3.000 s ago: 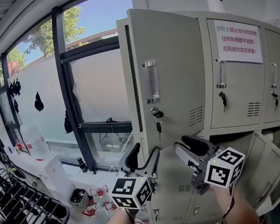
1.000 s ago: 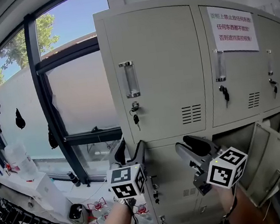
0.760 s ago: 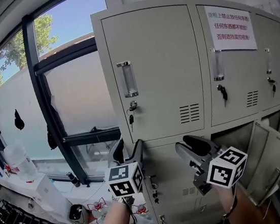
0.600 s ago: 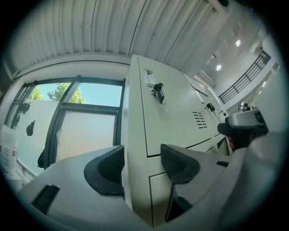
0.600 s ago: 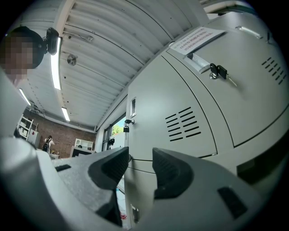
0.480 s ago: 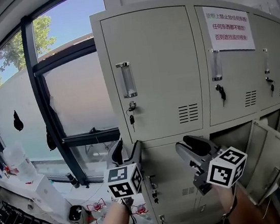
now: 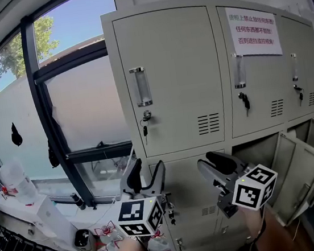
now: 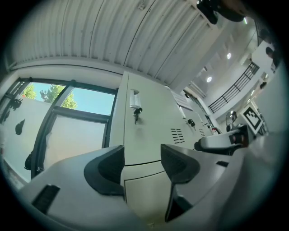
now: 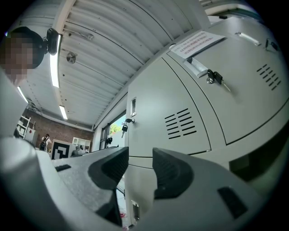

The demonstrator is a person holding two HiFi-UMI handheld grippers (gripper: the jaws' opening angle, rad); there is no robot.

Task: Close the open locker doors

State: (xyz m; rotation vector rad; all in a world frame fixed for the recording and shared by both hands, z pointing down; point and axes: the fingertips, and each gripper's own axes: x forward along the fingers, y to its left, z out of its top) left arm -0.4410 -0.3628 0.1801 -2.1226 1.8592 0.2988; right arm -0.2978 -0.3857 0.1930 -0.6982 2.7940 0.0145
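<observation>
- The left hand-held gripper (image 7: pixel 146 176) is held low before the lockers, jaws apart and empty, so it is free to push.
- The upper-left locker door (image 7: pixel 179 79) sits flush with its key (image 7: pixel 145 130) hanging from the lock; it seems done.
- The right hand-held gripper (image 7: pixel 213 165) is open too, gripping nothing.
- The open locker door (image 7: pixel 300 169) juts out at lower right, beyond that gripper, and is probably the next target.

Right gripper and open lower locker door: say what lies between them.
Head view: no object, only the open compartment's dark mouth, lies between the right gripper and the open lower door.
</observation>
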